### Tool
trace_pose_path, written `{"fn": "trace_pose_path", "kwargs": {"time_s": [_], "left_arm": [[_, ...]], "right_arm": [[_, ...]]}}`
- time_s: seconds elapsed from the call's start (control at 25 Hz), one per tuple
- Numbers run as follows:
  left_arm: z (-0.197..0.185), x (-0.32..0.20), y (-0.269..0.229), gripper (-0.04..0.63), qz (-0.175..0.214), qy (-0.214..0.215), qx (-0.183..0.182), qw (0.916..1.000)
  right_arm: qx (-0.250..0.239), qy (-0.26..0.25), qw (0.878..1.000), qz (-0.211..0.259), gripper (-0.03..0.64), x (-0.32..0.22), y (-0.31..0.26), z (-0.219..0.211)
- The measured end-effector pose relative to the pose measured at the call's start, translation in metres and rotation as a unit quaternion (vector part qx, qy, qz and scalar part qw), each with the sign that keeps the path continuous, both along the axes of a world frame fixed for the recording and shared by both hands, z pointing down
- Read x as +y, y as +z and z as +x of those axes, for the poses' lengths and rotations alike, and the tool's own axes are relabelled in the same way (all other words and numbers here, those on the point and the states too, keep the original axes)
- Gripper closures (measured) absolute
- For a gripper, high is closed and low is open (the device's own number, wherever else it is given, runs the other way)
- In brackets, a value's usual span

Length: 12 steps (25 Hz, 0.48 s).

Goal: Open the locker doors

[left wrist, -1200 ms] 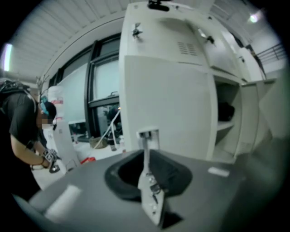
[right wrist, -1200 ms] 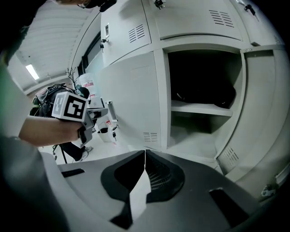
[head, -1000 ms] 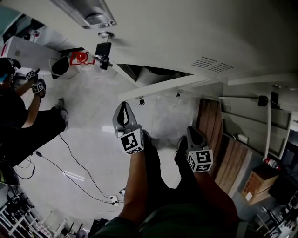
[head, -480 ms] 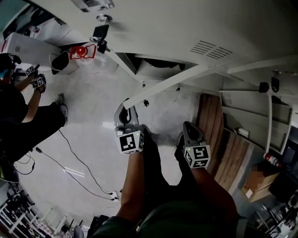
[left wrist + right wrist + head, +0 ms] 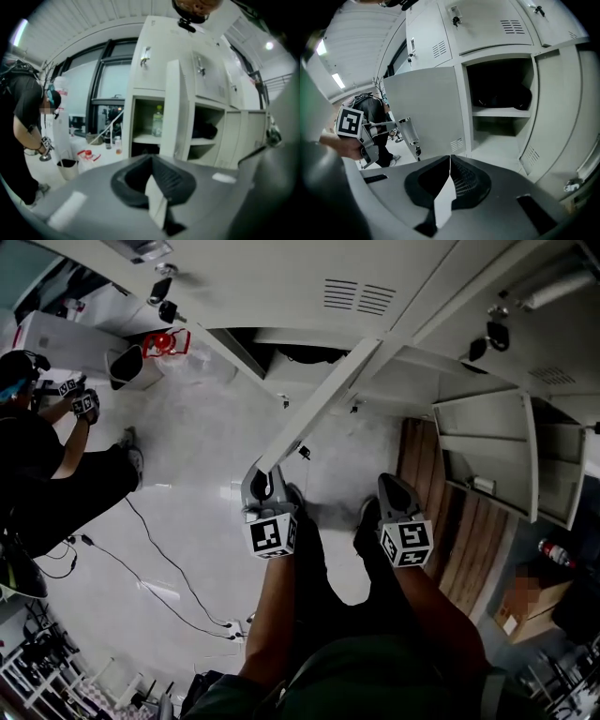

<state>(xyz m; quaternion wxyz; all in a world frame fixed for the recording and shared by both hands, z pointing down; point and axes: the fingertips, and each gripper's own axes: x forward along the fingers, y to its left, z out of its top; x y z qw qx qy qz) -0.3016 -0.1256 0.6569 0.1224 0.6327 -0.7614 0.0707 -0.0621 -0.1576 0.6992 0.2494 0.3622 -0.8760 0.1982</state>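
Left gripper (image 5: 262,482), jaws together and empty, sits just beside the free edge of the swung-out locker door (image 5: 323,399), which stands edge-on directly ahead of it, long axis upright. Right gripper (image 5: 392,486), likewise closed on nothing, faces the open compartment (image 5: 501,93); the closed upper doors (image 5: 487,23) lie above.

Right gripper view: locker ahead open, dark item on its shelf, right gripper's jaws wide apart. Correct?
No: the right gripper has its jaws shut, with nothing between them, as the right gripper view shows. The locker ahead is open, with a dark item on its shelf.
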Motion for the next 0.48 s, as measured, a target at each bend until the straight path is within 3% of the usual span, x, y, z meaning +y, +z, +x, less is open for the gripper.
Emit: {"fn": "trace_pose_path", "kwargs": {"time_s": [0.48], "left_arm": [[0.11, -0.009, -0.014, 0.598, -0.02, 0.107, -0.014, 0.9939]], "right_arm": [[-0.033, 0.0, 0.999, 0.027, 0.611, -0.009, -0.046, 0.03]]}}
